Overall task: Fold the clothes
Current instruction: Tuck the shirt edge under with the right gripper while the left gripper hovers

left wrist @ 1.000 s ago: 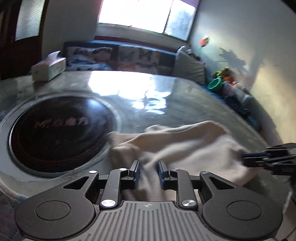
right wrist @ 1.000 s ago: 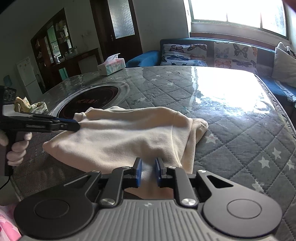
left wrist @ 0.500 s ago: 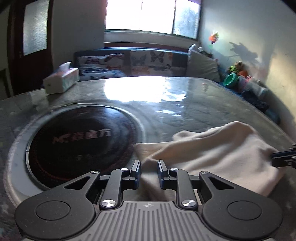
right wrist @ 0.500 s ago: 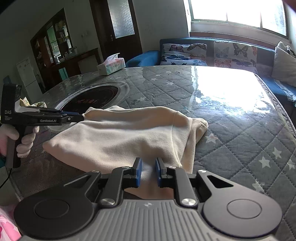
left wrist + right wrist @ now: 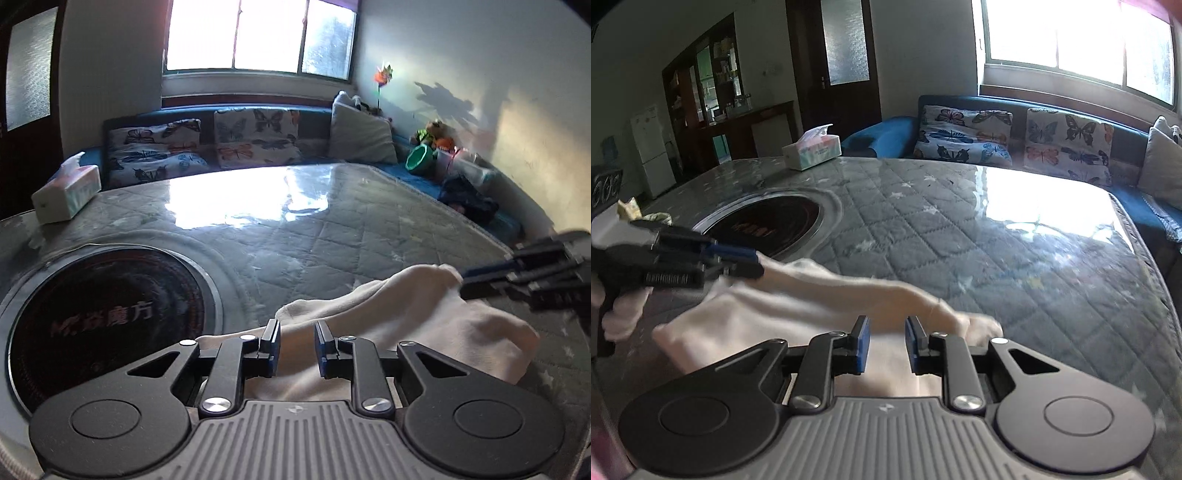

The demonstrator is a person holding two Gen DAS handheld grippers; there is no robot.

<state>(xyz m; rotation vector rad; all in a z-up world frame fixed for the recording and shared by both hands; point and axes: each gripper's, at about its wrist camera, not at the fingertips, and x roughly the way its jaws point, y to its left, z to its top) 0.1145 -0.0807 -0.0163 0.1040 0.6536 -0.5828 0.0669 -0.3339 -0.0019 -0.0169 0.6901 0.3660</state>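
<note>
A cream garment (image 5: 820,306) lies on the quilted grey table cover (image 5: 1015,258), with its near edges lifted. My left gripper (image 5: 295,345) is shut on the garment's edge; cloth runs between its fingers. It also shows in the right wrist view (image 5: 750,264), pinching a lifted corner. My right gripper (image 5: 886,343) is shut on the opposite edge of the garment (image 5: 424,310). It appears in the left wrist view (image 5: 469,282), holding a raised corner.
A round black induction hob (image 5: 103,317) is set in the table left of the garment. A tissue box (image 5: 812,149) stands at the far side. A sofa with butterfly cushions (image 5: 255,138) runs under the window. Toys (image 5: 432,147) sit far right.
Both grippers have risen and drawn back with the garment's edges. The cloth has lifted off the table and bunched nearer to me, off the hob's rim.
</note>
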